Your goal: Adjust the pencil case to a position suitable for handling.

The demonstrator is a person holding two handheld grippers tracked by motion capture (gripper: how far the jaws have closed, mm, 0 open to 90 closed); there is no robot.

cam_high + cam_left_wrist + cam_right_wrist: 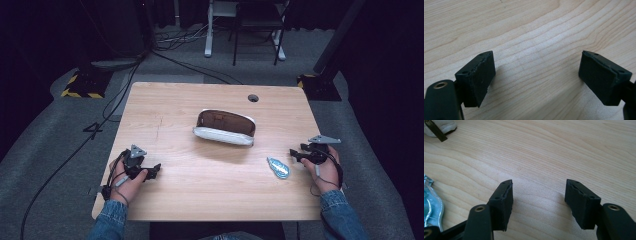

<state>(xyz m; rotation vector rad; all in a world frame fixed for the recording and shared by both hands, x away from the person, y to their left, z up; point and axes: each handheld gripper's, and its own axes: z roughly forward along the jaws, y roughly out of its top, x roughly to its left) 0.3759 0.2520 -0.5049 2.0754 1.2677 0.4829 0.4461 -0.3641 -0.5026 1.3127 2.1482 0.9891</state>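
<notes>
An open case [225,128] lies near the middle of a wooden table [175,100], its brown-lined lid raised toward the far edge and its pale shell facing the person. A small blue-and-silver packet [278,168] lies flat toward the near right, just beside the right gripper [295,156]. The left gripper [154,170] rests at the near left, well apart from both things. Each gripper's jaws stand spread with bare wood between them, holding nothing. The case looks rigid, smooth and light; it would likely slide if pushed, so its long sides or lid rim seem the surest hold. The packet appears thin, light and crinkly, and hard to lift off the wood except by an edge.
</notes>
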